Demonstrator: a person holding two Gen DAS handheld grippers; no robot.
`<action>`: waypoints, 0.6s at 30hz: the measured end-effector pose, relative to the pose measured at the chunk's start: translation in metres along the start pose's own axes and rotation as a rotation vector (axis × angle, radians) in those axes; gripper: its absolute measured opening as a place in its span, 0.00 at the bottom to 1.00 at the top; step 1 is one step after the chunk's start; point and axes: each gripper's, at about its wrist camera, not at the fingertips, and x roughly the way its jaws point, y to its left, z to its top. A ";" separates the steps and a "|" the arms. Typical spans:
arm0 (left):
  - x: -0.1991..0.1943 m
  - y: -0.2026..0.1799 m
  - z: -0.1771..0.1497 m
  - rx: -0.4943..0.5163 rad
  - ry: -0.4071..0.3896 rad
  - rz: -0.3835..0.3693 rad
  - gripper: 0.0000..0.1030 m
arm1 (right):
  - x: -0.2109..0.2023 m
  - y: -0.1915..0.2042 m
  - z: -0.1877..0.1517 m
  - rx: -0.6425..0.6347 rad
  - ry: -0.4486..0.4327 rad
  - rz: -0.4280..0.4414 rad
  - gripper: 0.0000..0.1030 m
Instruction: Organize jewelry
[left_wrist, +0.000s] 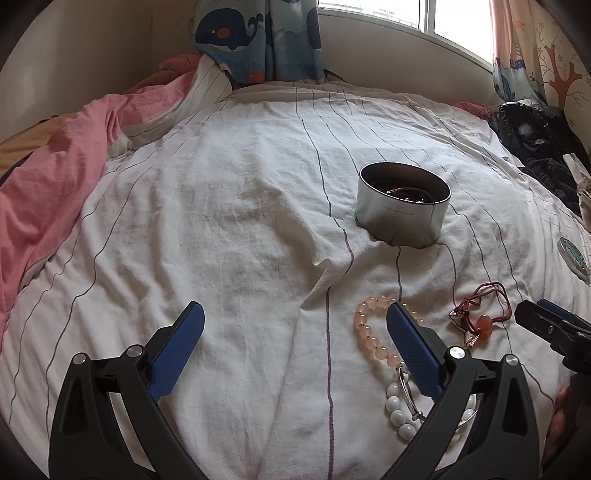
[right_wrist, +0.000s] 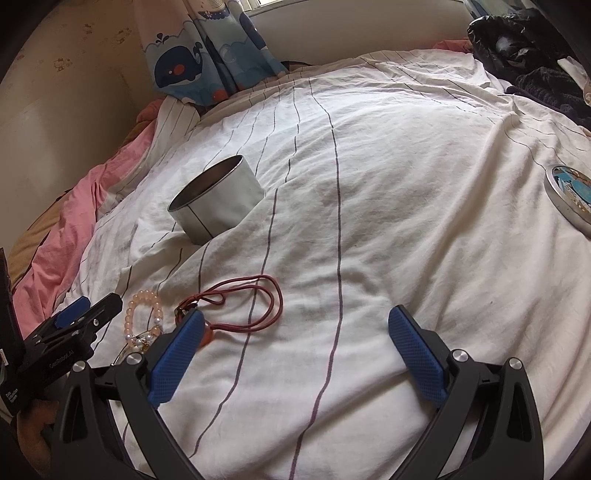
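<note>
A round silver tin (left_wrist: 402, 206) stands open on the white striped sheet, with dark jewelry inside; it also shows in the right wrist view (right_wrist: 218, 201). A pink bead bracelet (left_wrist: 369, 332), a white bead bracelet (left_wrist: 397, 410) and a red cord necklace with an orange bead (left_wrist: 484, 321) lie in front of it. My left gripper (left_wrist: 295, 325) is open and empty, its right finger over the bracelets. My right gripper (right_wrist: 295, 328) is open and empty, its left finger beside the red cord (right_wrist: 255, 299). The pink bracelet (right_wrist: 142, 310) lies further left.
The tin's lid (right_wrist: 570, 195) lies on the sheet at the right. A pink blanket (left_wrist: 48, 184) is bunched at the left. Dark clothes (left_wrist: 535, 140) lie at the far right. Whale curtains (left_wrist: 258, 40) hang at the back under a window.
</note>
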 end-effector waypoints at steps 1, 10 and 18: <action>0.001 0.000 0.000 0.001 0.003 0.001 0.93 | 0.000 0.000 0.000 0.000 0.000 0.001 0.93; 0.006 -0.002 0.000 0.007 0.022 0.005 0.93 | 0.000 0.000 -0.001 0.000 -0.001 0.002 0.93; 0.007 -0.004 0.000 0.011 0.028 0.009 0.93 | 0.001 0.001 -0.001 -0.001 -0.001 -0.001 0.93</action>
